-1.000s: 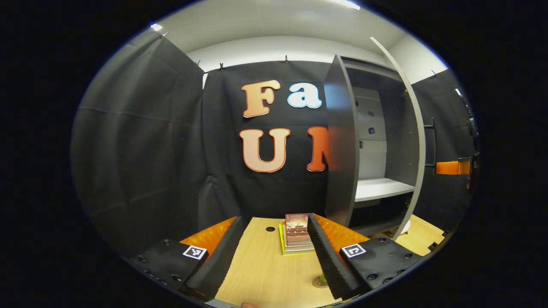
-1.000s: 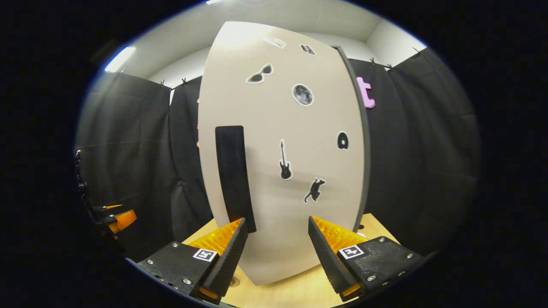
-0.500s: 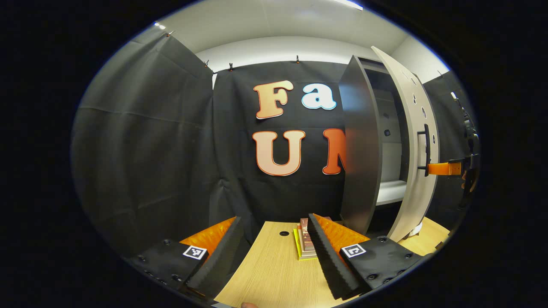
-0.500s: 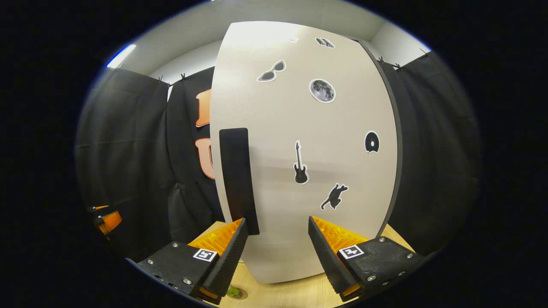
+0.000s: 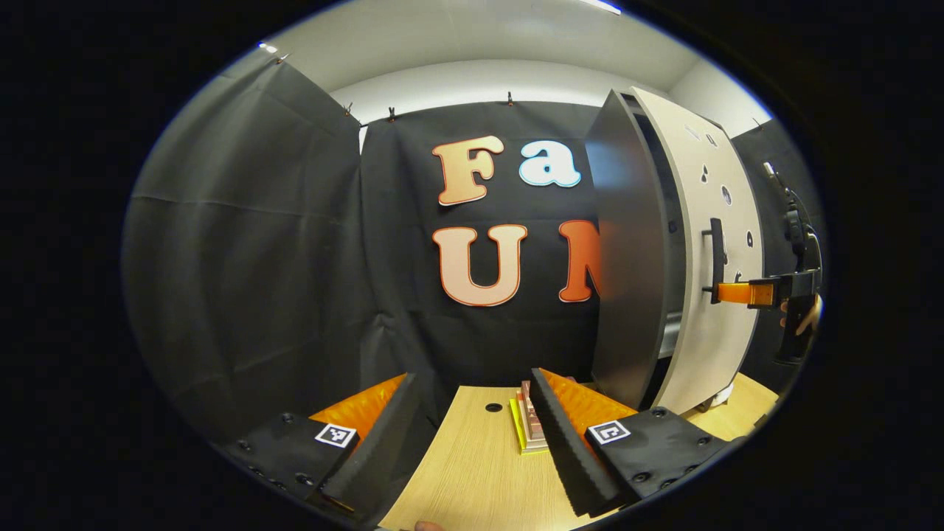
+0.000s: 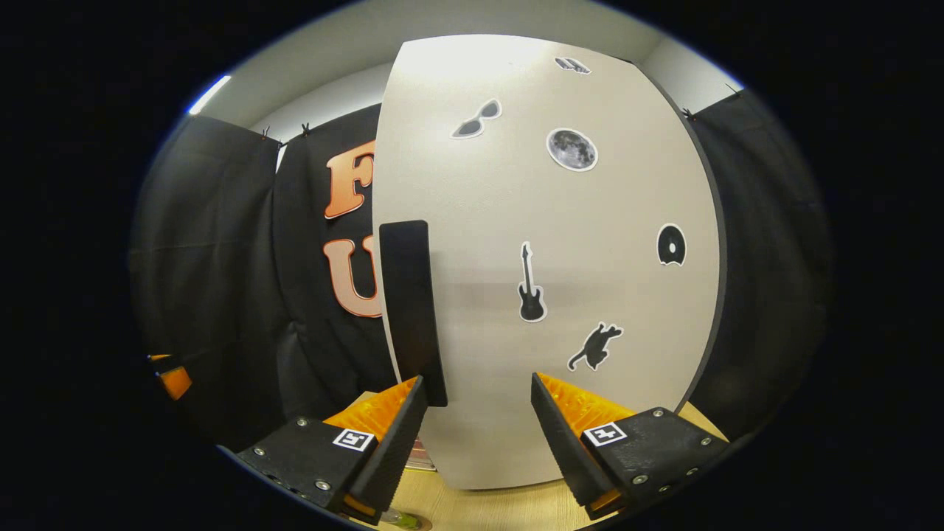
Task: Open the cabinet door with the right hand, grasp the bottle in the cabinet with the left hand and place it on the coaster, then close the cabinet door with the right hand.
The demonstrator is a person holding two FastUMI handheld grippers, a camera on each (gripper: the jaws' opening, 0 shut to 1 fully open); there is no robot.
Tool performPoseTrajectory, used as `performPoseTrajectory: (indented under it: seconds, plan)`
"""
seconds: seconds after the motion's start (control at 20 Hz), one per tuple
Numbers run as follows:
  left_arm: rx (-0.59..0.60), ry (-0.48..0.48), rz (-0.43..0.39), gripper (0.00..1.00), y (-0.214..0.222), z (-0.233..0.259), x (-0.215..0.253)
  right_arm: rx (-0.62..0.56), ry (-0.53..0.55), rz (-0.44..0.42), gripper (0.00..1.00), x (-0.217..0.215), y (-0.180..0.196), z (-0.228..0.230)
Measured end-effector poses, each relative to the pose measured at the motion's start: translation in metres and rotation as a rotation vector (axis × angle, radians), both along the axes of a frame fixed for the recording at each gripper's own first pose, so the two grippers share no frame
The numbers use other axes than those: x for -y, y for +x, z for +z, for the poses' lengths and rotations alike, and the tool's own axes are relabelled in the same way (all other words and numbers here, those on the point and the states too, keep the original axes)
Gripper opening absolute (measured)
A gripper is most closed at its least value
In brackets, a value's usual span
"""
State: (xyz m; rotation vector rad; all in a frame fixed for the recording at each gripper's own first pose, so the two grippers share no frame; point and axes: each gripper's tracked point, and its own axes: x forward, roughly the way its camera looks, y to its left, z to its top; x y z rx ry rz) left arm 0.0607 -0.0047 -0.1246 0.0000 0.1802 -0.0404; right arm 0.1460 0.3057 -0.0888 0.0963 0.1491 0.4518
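Note:
The grey cabinet (image 5: 627, 251) stands at the right of the left gripper view. Its pale door (image 5: 712, 221) is ajar by a narrow gap, and the inside is hidden. In that view my right gripper (image 5: 741, 293) reaches in from the right, its fingertip at the lower end of the door's dark handle (image 5: 715, 258). In the right gripper view the door (image 6: 546, 280) with several stickers is close in front. My right gripper (image 6: 476, 435) is open, its left finger just below the handle (image 6: 409, 310). My left gripper (image 5: 472, 435) hangs open over the wooden table (image 5: 464, 479), holding nothing.
A small stack of books (image 5: 525, 426) lies on the table beside the cabinet, near a cable hole (image 5: 493, 407). A sliver of something round and greenish (image 6: 402, 520) lies at the bottom edge of the right gripper view. Black cloth walls close off the back and left.
The door has swung toward the cabinet, from wide open with the shelf in sight to a narrow gap. My right gripper moved along with it, still open. My left gripper stayed open and empty.

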Motion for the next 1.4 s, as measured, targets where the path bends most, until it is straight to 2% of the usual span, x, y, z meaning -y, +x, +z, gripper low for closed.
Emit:
performPoseTrajectory:
  seconds: [0.5,0.7,0.85,1.05,1.4]
  plan:
    - [0.025,-0.027,0.015,0.98,0.036,0.023,-0.010,-0.003,-0.043,-0.030,0.88,-0.006,0.016,0.001]
    - [0.055,-0.054,-0.013,0.98,0.057,0.059,-0.002,0.033,-0.045,-0.043,0.89,0.009,0.015,0.032]
    - [0.093,-0.064,-0.037,0.98,0.067,0.091,0.003,0.077,-0.048,-0.065,0.89,0.040,0.003,0.068]
    - [0.171,0.001,-0.020,0.98,0.069,0.139,-0.004,0.124,-0.041,-0.118,0.88,0.092,-0.018,0.112]
    - [0.210,-0.067,-0.018,0.98,0.053,0.185,-0.015,0.198,-0.072,-0.244,0.88,0.186,-0.069,0.163]
